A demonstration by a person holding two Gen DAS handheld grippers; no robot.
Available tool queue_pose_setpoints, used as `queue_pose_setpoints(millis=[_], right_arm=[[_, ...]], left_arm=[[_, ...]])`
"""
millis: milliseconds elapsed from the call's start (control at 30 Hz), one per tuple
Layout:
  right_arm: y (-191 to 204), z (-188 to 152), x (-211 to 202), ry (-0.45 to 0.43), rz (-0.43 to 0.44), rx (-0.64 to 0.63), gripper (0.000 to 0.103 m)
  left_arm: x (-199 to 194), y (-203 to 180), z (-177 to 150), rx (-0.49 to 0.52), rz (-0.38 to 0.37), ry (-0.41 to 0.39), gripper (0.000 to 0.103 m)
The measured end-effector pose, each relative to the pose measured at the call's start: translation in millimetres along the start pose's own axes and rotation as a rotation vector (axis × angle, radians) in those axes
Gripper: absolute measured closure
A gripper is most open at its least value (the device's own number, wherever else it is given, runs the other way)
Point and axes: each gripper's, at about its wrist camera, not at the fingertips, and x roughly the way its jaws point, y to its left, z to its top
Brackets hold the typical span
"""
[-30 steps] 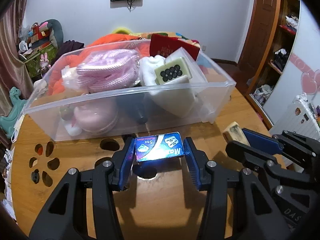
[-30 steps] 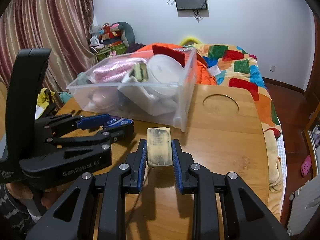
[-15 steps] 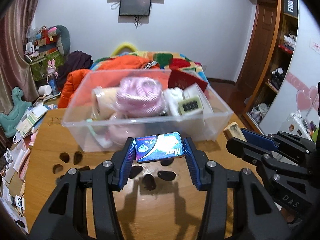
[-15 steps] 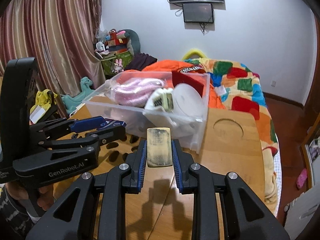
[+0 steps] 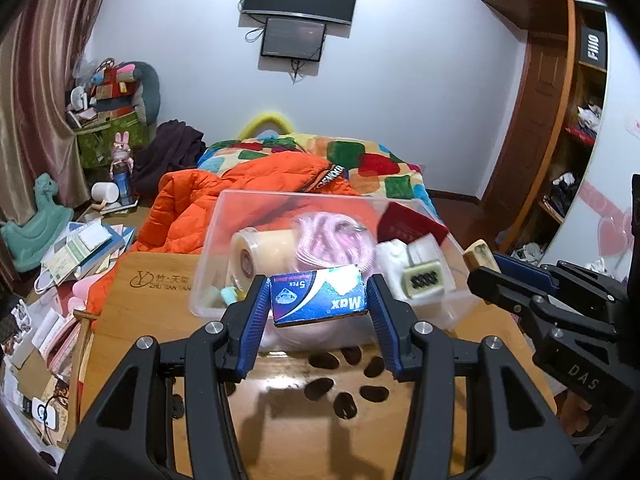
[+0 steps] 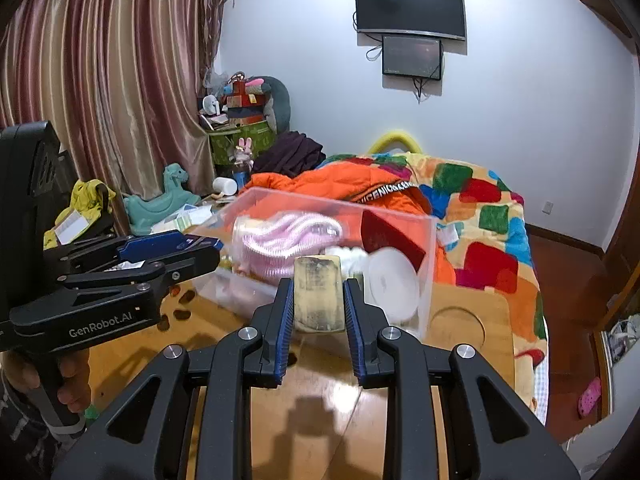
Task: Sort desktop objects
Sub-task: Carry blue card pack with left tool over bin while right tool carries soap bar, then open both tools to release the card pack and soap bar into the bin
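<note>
Wooden counter [image 5: 152, 312] carries the clear bin [image 5: 452, 248] straight ahead of both your tongs; left tongs [image 5: 318, 300] grip the blue box [image 5: 318, 294] crosswise at its near wall, right tongs [image 6: 316, 300] clamp the tan block [image 6: 318, 300], lengthwise towards the bin

Even indoor light, shadows pooling on the wooden table [image 5: 280, 420]. Heavy fisheye bending with black corners. The clear bin [image 6: 320, 248] smears slightly.
</note>
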Motion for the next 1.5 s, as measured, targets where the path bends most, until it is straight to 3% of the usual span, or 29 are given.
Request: queue_pose_setpoints(millis=[233,500,867,1267,1333,1467,1500], right_arm=[[1.3,12.5,25.4,0.004,0.029,-0.005,0.081],[-0.4,9.3,61.6,0.068,0.043,0.009,0.081],[12.6,5.4,76.8,0.099,0.035,-0.022,0.078],[16.3,8.9,53.5,0.056,0.012,-0.035,0.076],[16.5,8.9,47.8,0.051,0.003,-0.032,0.074],[17.8,7.8,37.2,0.037,-0.021,-0.026,0.063],[18.7,7.8,34.6,0.035,-0.023,-0.026,0.062]], left_arm=[[11.7,19.1,7.9,-0.019,0.043,0.000,0.054],[34.4,35.2,5.0,-0.040,0.072,0.041,0.054],[43.8,37.2,-0.7,-0.040,0.054,0.066,0.054],[24.4,33.6,-1.1,-0.031,0.046,0.040,0.050],[18.0,32.5,-0.8,-0.032,0.045,0.030,0.042],[3.7,29.1,-1.4,-0.022,0.045,0.006,0.039],[1.5,27.8,-1.3,-0.020,0.049,0.003,0.034]])
